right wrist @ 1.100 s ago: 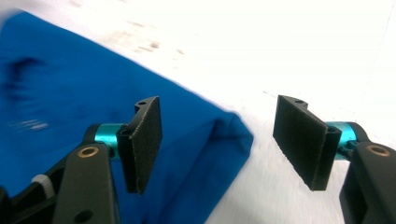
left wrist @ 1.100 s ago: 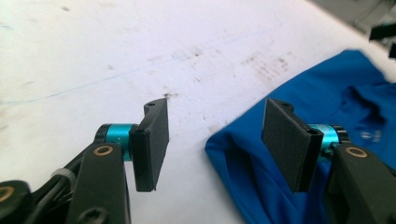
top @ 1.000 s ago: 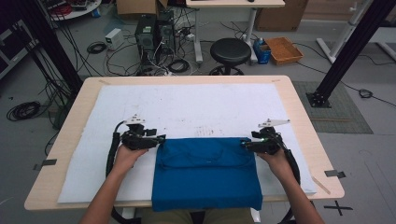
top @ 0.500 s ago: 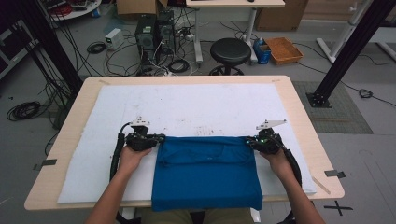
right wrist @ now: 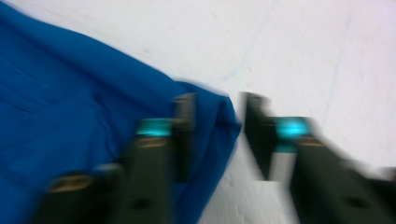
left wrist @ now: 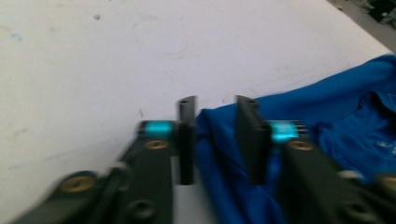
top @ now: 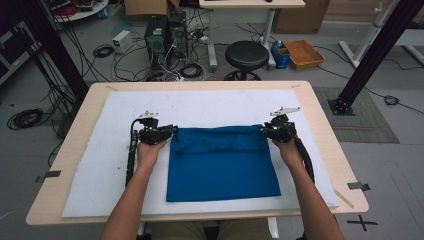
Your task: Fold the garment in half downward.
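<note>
While the blue cloth (top: 222,162) lies folded flat on the white mat (top: 100,170) near the table's (top: 60,165) front edge, the left gripper (top: 172,131) sits at its far left corner and the right gripper (top: 266,131) at its far right corner. Both pairs of fingers have just been opening and stand partly apart, cloth corner loose between them, gripping nothing.

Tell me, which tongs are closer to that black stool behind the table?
Right. The right tongs sit at the blue cloth's far right corner, nearly below the stool; the left tongs sit at its far left corner, farther off.
</note>
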Available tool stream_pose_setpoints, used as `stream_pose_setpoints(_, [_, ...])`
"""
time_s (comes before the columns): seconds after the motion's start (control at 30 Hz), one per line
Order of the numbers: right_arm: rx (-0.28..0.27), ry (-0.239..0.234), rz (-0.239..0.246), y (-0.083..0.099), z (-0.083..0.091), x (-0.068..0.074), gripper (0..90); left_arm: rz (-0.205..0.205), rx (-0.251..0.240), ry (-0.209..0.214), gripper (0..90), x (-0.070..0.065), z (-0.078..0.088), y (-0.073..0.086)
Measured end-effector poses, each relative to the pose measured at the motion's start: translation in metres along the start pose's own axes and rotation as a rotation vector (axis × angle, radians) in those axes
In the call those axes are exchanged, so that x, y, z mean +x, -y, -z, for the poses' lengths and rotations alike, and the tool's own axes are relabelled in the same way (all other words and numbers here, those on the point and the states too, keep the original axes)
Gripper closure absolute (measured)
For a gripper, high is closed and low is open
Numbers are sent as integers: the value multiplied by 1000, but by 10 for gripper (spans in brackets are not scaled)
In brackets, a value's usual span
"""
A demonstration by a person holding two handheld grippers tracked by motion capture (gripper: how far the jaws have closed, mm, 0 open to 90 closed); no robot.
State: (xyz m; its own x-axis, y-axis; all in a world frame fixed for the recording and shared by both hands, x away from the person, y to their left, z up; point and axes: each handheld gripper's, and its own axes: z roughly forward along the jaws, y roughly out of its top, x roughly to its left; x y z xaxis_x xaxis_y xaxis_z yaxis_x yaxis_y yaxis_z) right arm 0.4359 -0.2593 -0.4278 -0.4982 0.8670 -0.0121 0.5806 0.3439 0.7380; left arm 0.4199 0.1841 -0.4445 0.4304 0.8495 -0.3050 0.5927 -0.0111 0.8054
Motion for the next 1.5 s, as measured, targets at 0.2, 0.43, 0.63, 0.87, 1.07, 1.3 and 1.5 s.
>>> stream_pose_setpoints(0.2, [3, -22, 4, 23, 16, 5, 480, -91, 12, 71, 594, -15, 18, 12])
stream_pose_setpoints(0.43, [57, -60, 186, 41, 28, 23, 551, -190, 136, 218, 593, -36, 21, 27])
stream_pose_setpoints(0.63, [27, -74, 247, 58, 50, 21, 558, -149, 26, 198, 546, -28, 53, 31])
stream_pose_setpoints(0.87, [-3, -148, 47, 58, 48, 19, 602, -69, 39, 152, 537, -24, 41, 31])
stream_pose_setpoints(1.07, [40, -123, 112, 59, 41, 32, 683, -91, 152, 119, 540, -38, 22, 34])
stream_pose_setpoints(1.3, [24, -124, 171, 60, 45, 40, 877, -173, 157, 52, 857, -50, 21, 36])
stream_pose_setpoints(1.5, [-61, -158, 121, 64, 61, 32, 880, -145, 82, 126, 862, -40, 46, 36])
